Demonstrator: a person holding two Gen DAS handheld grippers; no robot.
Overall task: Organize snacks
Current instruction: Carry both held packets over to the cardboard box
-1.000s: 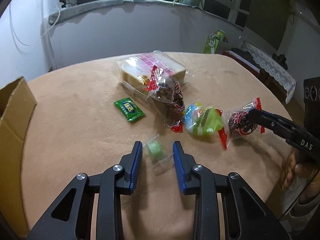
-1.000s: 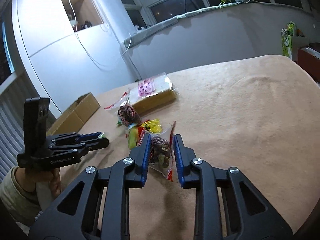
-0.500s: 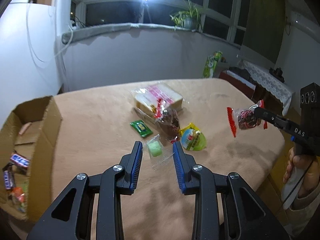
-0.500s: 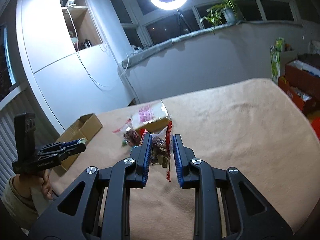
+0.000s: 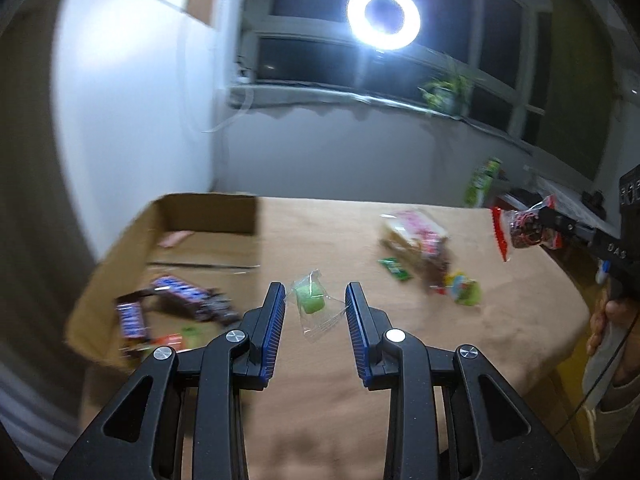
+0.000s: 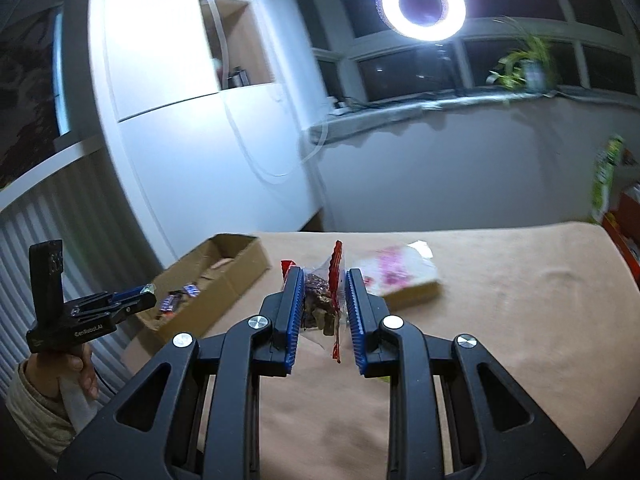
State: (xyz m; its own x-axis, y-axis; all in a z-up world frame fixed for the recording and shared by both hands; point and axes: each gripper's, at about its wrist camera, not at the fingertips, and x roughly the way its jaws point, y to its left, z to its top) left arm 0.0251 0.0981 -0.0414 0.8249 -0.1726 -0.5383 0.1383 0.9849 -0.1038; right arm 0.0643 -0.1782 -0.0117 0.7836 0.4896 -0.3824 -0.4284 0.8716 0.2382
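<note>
My left gripper (image 5: 314, 292) is shut on a clear packet holding a green candy (image 5: 310, 300), which hangs in the air beside the open cardboard box (image 5: 208, 216). Several wrapped bars (image 5: 176, 288) lie in that box. My right gripper (image 6: 324, 276) is shut on a clear, red-edged packet of dark brown snack (image 6: 320, 308), held above the tan table (image 6: 500, 320). In the left wrist view the right gripper (image 5: 538, 220) and its packet (image 5: 528, 232) show at the right. The right wrist view has the left gripper (image 6: 140, 296) at the left, by the box (image 6: 240, 268).
A wrapped bread pack (image 5: 416, 232) (image 6: 400, 276), a small green sachet (image 5: 394, 268) and a yellow-green packet (image 5: 464, 288) lie on the table. A wall and a window sill with a plant (image 6: 524, 64) stand behind. A hand (image 5: 608, 320) grips the right tool.
Both grippers have risen off the table with their packets and swung left. The cardboard box has come fully into the left wrist view.
</note>
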